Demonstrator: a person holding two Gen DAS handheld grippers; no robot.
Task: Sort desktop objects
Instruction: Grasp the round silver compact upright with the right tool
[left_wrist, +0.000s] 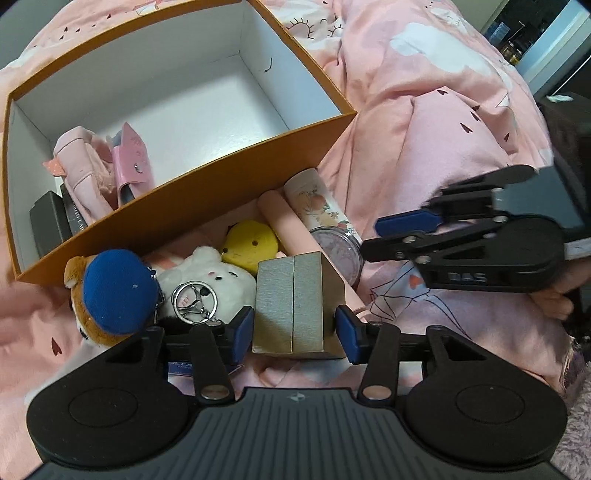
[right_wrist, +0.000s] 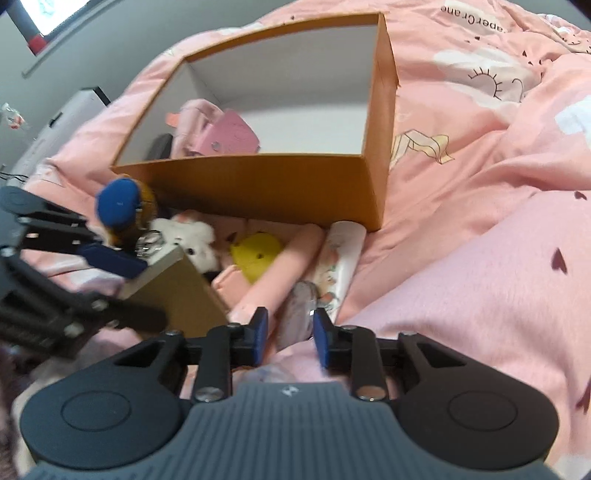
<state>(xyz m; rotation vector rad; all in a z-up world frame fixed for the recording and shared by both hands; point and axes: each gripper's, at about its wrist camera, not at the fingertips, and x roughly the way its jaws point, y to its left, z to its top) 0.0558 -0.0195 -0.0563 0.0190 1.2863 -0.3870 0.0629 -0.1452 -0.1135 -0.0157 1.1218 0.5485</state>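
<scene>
I am bringing the left gripper (left_wrist: 294, 328) down over the tan box (left_wrist: 295, 302), which is lying near me on the pink bedding (left_wrist: 443, 147), just in front of the orange box's (left_wrist: 207, 206) near wall. Its jaws are standing about half open, one blue pad at each side of the tan box; the left pad looks close against it, the right one shows a sliver of gap, so I am not calling it gripped yet. The right gripper (right_wrist: 290, 334) is narrowing around the clear round jar (right_wrist: 297, 314) lying beside the floral tube (right_wrist: 341, 258), and through the blur I cannot tell whether its pads are pressing.

To do this well, I am judging that I should square both pads on the tan box's flat sides, close firmly, then lift straight up clear of the keyring plush (left_wrist: 207, 284) before carrying it over the wall.

Readable writing: "DAS" on the right gripper's body, and "Paper Crane" printed on the bedding far right
</scene>
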